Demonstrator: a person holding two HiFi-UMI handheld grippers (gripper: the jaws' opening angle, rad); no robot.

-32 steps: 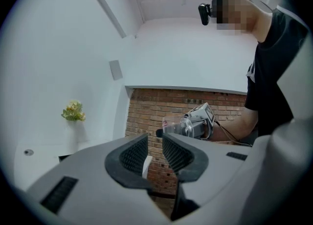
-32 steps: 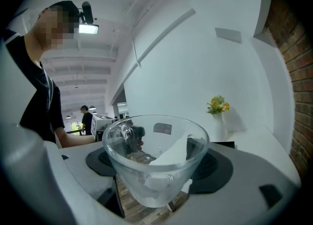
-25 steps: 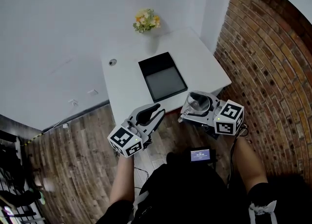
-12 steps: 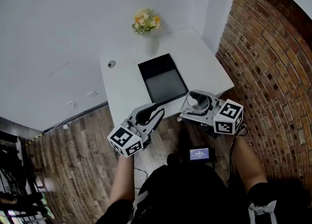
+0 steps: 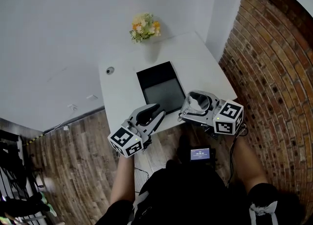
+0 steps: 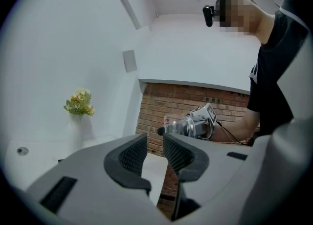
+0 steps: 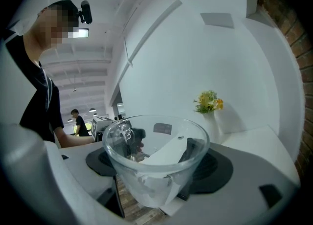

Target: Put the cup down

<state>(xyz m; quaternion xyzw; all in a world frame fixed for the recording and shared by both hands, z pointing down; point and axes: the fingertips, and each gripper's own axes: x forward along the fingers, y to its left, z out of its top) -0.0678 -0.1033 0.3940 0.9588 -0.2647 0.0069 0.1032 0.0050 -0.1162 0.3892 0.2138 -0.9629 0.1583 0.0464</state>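
Observation:
A clear glass cup (image 5: 198, 101) is held mouth up between the jaws of my right gripper (image 5: 195, 105), which is shut on it over the front edge of the white table (image 5: 122, 97). In the right gripper view the cup (image 7: 156, 160) fills the middle, with the dark pads (image 7: 194, 150) against its sides. My left gripper (image 5: 152, 119) hovers at the table's front edge, left of the cup. Its jaws stand a narrow gap apart with nothing between them (image 6: 154, 153). From the left gripper view the cup (image 6: 177, 123) shows off to the right.
A black rectangular tray (image 5: 159, 89) lies in the middle of the table. A vase of yellow flowers (image 5: 143, 26) stands at the back edge and a small round fitting (image 5: 110, 71) at the left. A brick wall (image 5: 274, 72) runs along the right, with wooden floor (image 5: 73, 160) below.
The table has come closer in the head view. Both grippers now reach over its front edge, and the cup stays held in the right gripper.

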